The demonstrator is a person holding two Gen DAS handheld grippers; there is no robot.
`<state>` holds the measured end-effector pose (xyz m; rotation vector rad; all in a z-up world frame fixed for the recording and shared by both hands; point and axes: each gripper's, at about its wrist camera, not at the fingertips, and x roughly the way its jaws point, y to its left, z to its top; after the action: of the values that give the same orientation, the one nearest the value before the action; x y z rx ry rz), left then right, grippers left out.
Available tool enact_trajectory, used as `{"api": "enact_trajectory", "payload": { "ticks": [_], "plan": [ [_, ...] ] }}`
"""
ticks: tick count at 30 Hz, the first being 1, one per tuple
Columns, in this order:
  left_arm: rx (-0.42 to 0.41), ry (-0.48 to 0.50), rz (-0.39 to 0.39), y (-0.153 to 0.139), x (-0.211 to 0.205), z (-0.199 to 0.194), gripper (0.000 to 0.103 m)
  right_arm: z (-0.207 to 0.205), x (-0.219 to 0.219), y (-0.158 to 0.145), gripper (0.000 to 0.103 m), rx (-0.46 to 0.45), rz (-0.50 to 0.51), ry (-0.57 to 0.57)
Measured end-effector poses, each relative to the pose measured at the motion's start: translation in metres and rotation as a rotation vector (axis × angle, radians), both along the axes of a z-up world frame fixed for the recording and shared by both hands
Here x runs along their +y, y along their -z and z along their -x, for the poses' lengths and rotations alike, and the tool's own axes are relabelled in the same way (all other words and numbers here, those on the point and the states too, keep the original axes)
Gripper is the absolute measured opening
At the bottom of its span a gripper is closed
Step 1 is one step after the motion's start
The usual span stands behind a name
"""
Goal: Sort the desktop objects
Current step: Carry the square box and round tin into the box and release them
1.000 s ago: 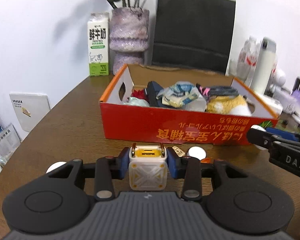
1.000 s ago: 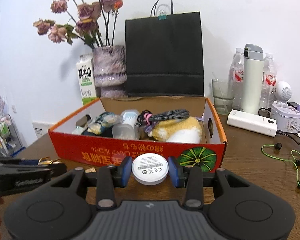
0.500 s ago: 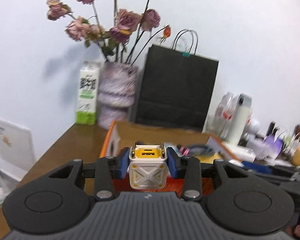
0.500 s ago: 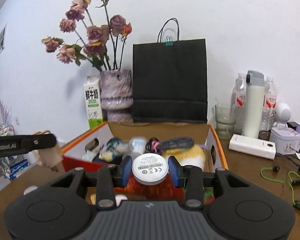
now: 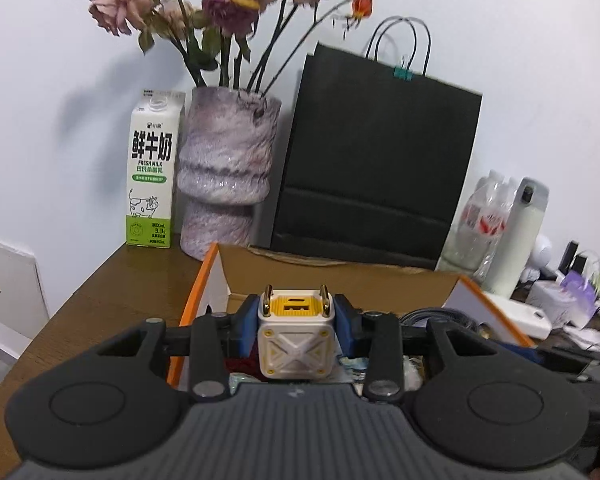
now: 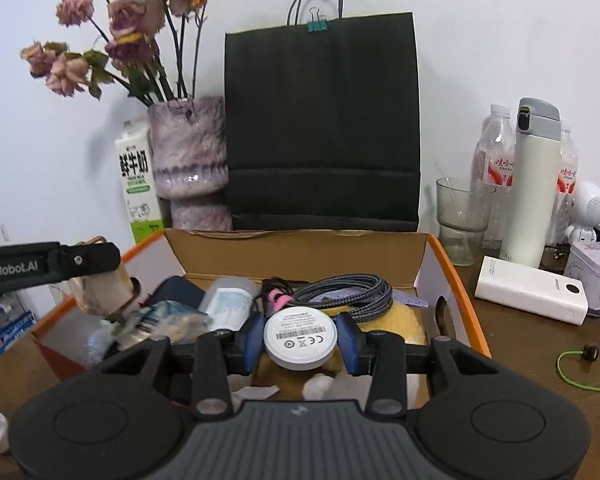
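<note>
My left gripper (image 5: 296, 330) is shut on a white and yellow cube charger (image 5: 295, 340) with two gold prongs, held above the left part of the orange cardboard box (image 5: 204, 280). My right gripper (image 6: 300, 340) is shut on a round white disc (image 6: 300, 338) with a printed label, held above the same box (image 6: 456, 280), over a yellow plush (image 6: 404, 320). The box holds a braided cable (image 6: 348, 290), packets and a plastic case. The left gripper also shows at the left of the right wrist view (image 6: 96, 280), over the box.
Behind the box stand a black paper bag (image 6: 320, 128), a purple vase of dried roses (image 6: 192, 160) and a milk carton (image 5: 152, 176). To the right are a glass (image 6: 460, 216), a white flask (image 6: 532, 184), bottles, a white power bank (image 6: 528, 288) and a green cable (image 6: 576, 364).
Both grippers have risen from the table in front of the box and moved forward, so they now hang over the box's contents. Both keep hold of their objects.
</note>
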<state>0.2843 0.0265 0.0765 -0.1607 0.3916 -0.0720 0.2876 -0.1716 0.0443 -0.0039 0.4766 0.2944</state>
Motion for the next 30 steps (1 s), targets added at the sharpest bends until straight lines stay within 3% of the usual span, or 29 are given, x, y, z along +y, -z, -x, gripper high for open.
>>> {"api": "enact_trajectory", "payload": {
  "ticks": [3,4,5,6,7,8,12,23,30],
  "plan": [
    [0.004,-0.004,-0.012,0.005,0.002,-0.004,0.041,-0.003,-0.002,0.002,0.041,0.019,-0.011,-0.001],
    [0.009,-0.008,-0.019,0.005,0.001,-0.004,0.05,-0.004,-0.002,0.003,0.046,0.025,-0.011,-0.001],
    [0.01,-0.019,-0.021,0.005,0.002,-0.004,0.071,-0.004,-0.002,0.004,0.063,0.03,-0.007,0.003],
    [0.006,-0.041,-0.02,0.005,0.003,-0.002,0.083,-0.003,-0.002,0.004,0.082,0.024,-0.001,0.007],
    [-0.004,-0.062,-0.02,0.005,0.003,0.0,0.1,0.0,-0.001,0.002,0.088,0.008,0.003,0.009],
    [-0.019,-0.079,-0.021,0.004,0.004,0.002,0.103,0.002,-0.001,0.001,0.091,-0.008,0.009,0.012],
    [-0.027,-0.098,-0.029,0.002,0.003,0.004,0.103,0.004,0.001,-0.003,0.103,-0.023,0.027,0.03],
    [-0.004,-0.091,-0.006,0.0,0.006,0.007,0.103,0.005,0.002,-0.003,0.103,-0.014,0.025,0.039],
    [-0.05,-0.106,-0.029,-0.003,0.021,0.043,0.103,0.032,0.003,-0.011,0.103,-0.037,0.014,0.011]
  ]
}}
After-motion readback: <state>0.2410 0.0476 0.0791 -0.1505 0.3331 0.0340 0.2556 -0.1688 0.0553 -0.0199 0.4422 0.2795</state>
